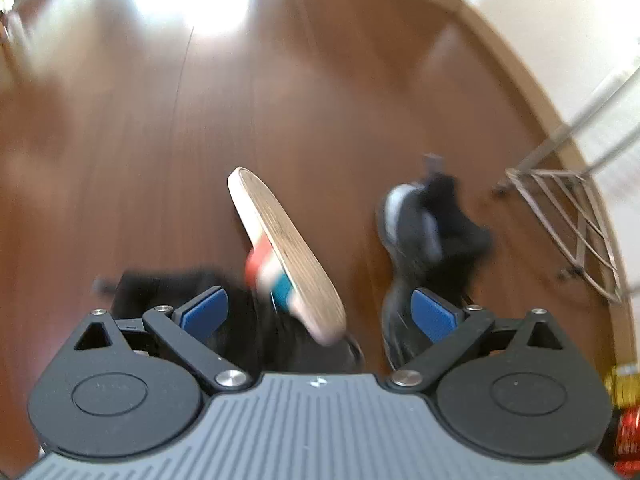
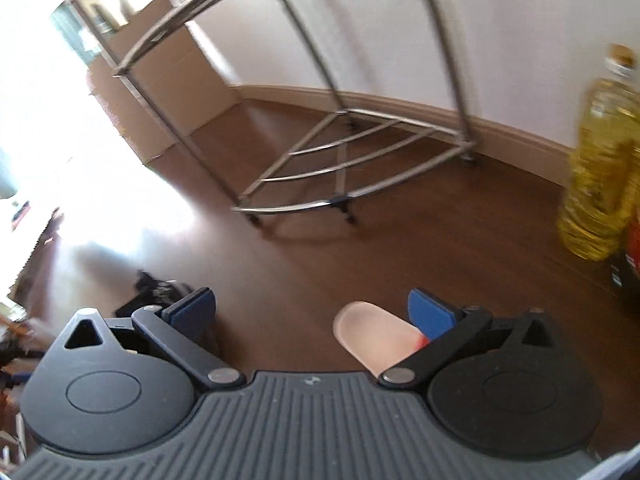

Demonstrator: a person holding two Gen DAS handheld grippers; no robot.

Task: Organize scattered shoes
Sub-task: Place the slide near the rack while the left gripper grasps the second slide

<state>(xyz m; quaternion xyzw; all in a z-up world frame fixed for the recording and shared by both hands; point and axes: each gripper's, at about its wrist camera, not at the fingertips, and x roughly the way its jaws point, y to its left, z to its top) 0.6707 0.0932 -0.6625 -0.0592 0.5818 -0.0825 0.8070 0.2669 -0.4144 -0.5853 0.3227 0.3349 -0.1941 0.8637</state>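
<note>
Three shoes: a striped flip-flop (image 1: 286,256) tipped on edge with its tan sole showing, a black sneaker (image 1: 428,248) to its right, and a dark shoe (image 1: 240,320) low under the flip-flop; all lie on the wood floor (image 1: 160,120), none on the rack.
Second sandal: a pale pink flip-flop (image 2: 376,340) lies on the floor in the right wrist view, touching or just under the right finger of that tool.
Key relation: the tipped flip-flop sits straight ahead of the left hand-held gripper (image 1: 318,312), between its fingers' line of reach; its long axis runs from near-right to far-left, slanted across the opening.
Nearer tool: the left one for the tipped flip-flop and sneaker; the right hand-held gripper (image 2: 314,312) for the pink one.
Left gripper state: spread wide, holding nothing.
Right gripper state: spread wide, holding nothing as far as can be seen.
Judgement: a grasp on the tipped sandal would likely need the wrist turned to meet its thin edge.
Rack: a bare metal shoe rack (image 2: 344,160) stands against the wall (image 2: 500,40), ahead of the right tool.
Room: glossy floor with window glare; oil bottles (image 2: 600,152) at the right, cardboard boxes (image 2: 160,80) at the left.
</note>
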